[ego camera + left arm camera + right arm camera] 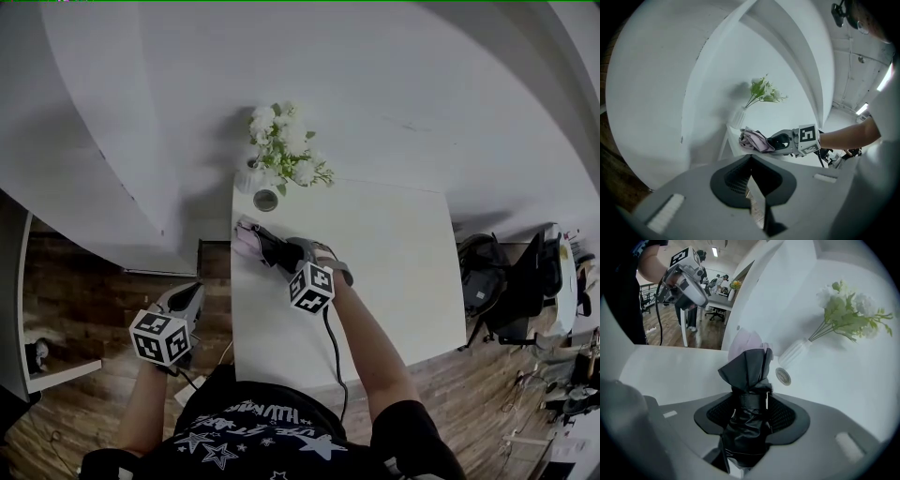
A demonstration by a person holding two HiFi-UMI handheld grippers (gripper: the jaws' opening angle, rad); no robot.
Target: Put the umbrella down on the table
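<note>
Our right gripper (749,409) squeezes the folded umbrella (747,366) round its strap, low over the white table (394,272), near the vase (794,355). It looks light & soft, cloth may slip, so grip the middle. Left gripper (751,187): jaws together, holds nothing.

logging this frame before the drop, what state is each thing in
umbrella, folded, clamped in the right tongs over the table
right tongs, shut on the umbrella
left tongs, shut, empty, off the table's left side
vase, upright at the table's far edge, holding flowers
</note>
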